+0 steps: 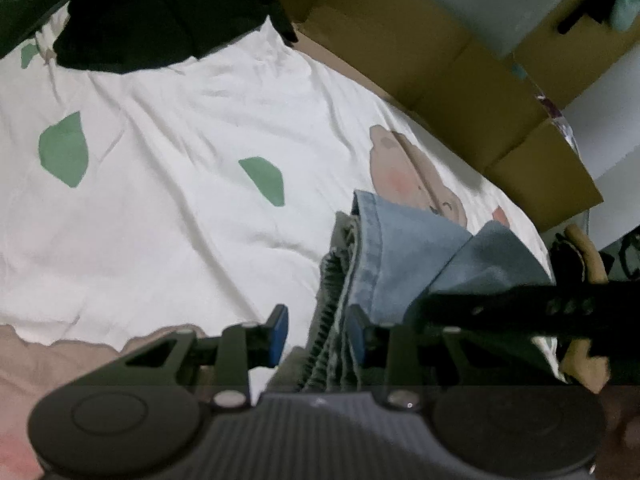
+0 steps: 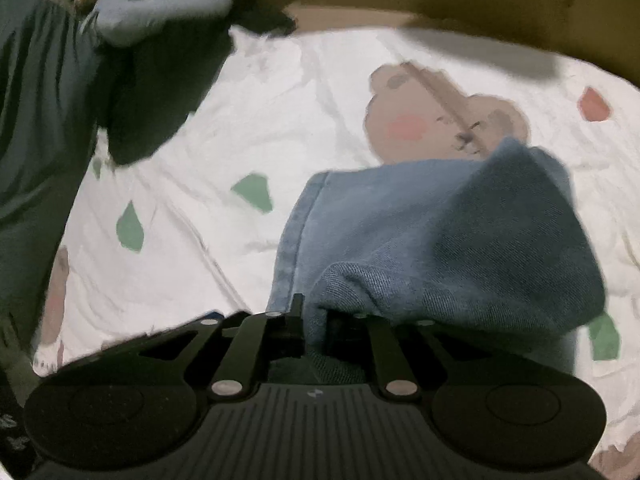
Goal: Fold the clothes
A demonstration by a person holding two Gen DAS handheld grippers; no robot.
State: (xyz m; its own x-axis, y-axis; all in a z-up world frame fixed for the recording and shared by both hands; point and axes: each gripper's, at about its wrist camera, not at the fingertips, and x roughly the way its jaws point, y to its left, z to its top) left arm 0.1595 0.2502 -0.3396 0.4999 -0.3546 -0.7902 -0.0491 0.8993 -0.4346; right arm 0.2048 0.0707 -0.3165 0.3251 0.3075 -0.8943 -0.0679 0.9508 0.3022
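Note:
A pair of light blue jeans (image 1: 404, 260) lies folded on a white bed sheet (image 1: 180, 200) printed with green leaves and a bear. In the left wrist view my left gripper (image 1: 318, 330) has its blue-padded fingers either side of the jeans' stacked edges, with a gap left of the cloth. The right gripper's dark body crosses at the right (image 1: 540, 308). In the right wrist view the jeans (image 2: 440, 232) bulge over my right gripper (image 2: 316, 320), whose fingers close on a denim fold.
Brown cardboard boxes (image 1: 460, 72) line the far edge of the bed. A dark green garment (image 1: 160, 12) lies at the bed's far left; it also shows in the right wrist view (image 2: 48, 140). A grey-blue cloth (image 2: 160, 8) lies beyond it.

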